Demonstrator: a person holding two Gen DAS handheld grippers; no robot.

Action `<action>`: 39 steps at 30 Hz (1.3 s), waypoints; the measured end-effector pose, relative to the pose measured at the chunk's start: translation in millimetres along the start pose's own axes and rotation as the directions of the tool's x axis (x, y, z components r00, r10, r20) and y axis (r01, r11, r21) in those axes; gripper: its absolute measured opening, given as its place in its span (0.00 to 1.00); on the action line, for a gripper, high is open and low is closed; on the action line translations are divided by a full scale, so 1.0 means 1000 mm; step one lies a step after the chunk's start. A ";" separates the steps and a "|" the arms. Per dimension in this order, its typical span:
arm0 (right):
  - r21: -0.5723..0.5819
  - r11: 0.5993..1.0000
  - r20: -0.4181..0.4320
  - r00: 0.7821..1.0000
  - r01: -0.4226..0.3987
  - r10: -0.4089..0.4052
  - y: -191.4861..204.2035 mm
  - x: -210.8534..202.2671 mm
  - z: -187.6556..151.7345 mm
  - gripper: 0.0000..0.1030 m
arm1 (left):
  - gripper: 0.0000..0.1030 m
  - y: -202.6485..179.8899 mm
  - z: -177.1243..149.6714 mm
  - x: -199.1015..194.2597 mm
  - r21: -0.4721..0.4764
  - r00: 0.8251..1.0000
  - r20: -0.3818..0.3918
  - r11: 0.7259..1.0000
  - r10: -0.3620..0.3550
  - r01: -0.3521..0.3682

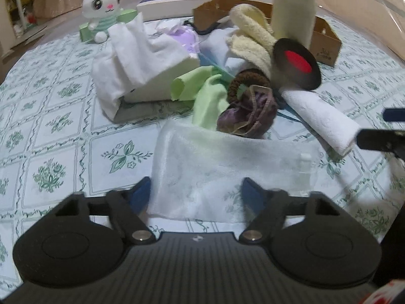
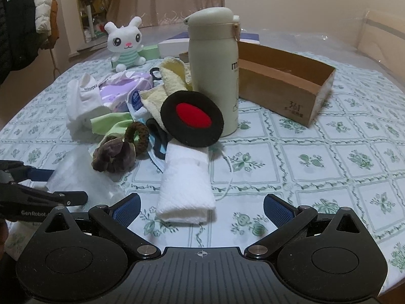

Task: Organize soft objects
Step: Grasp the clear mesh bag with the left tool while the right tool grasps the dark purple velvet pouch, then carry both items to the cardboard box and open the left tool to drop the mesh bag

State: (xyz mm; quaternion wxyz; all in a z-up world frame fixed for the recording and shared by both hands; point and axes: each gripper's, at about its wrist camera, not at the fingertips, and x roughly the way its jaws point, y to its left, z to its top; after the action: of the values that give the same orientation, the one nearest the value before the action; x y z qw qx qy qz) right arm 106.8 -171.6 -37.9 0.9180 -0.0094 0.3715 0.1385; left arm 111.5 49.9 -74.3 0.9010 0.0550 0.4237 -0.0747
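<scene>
A sheer white mesh pouch (image 1: 227, 162) lies flat on the tablecloth. My left gripper (image 1: 197, 192) straddles its near left part with the blue pads on either side; the fabric is not bunched. The right wrist view shows the same pouch (image 2: 83, 174) between the left gripper (image 2: 67, 185) fingers. My right gripper (image 2: 201, 209) is open around the near end of a rolled white towel (image 2: 187, 190), without touching it. Behind sit a purple-brown scrunchie (image 1: 248, 116), a brown hair tie (image 1: 240, 83), a green cloth (image 1: 202, 93) and a black round pad with a red centre (image 2: 192, 119).
A cream flask (image 2: 215, 71) stands behind the pile, with an open cardboard box (image 2: 286, 86) to its right. A plush rabbit (image 2: 126, 43) sits at the back left. A white cloth drapes a box (image 1: 141, 63). The floral tablecloth (image 2: 329, 164) lies bare to the right.
</scene>
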 end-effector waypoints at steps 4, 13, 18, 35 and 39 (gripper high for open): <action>-0.015 1.000 -0.001 1.000 -0.011 0.011 0.007 0.007 0.003 1.00 | 0.30 -0.002 0.001 -0.003 0.030 1.000 0.003 1.000 -0.008 0.008; -0.103 0.991 0.036 0.996 -0.081 0.085 0.034 0.015 0.015 0.99 | 0.09 0.020 -0.003 -0.022 -0.049 0.999 0.029 0.998 -0.042 0.044; -0.199 0.970 0.052 0.987 -0.141 0.155 0.058 0.027 0.024 0.99 | 0.09 0.045 0.002 -0.036 -0.087 0.998 0.067 0.996 -0.012 0.018; -0.389 0.905 -0.061 0.985 -0.170 0.159 0.097 0.074 0.022 0.31 | 0.09 0.070 0.001 -0.042 -0.098 0.995 0.093 0.994 -0.029 0.038; -0.353 0.922 -0.047 0.987 -0.160 0.154 0.093 0.063 0.022 0.25 | 0.08 0.068 0.004 -0.049 -0.084 0.993 0.106 0.995 -0.044 0.053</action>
State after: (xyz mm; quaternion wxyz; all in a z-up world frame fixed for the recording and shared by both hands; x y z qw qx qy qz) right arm 140.5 -63.5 -56.5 0.8838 -0.1465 0.3481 0.2763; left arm 95.4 120.2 -31.6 0.9213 0.0016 0.3803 -0.0810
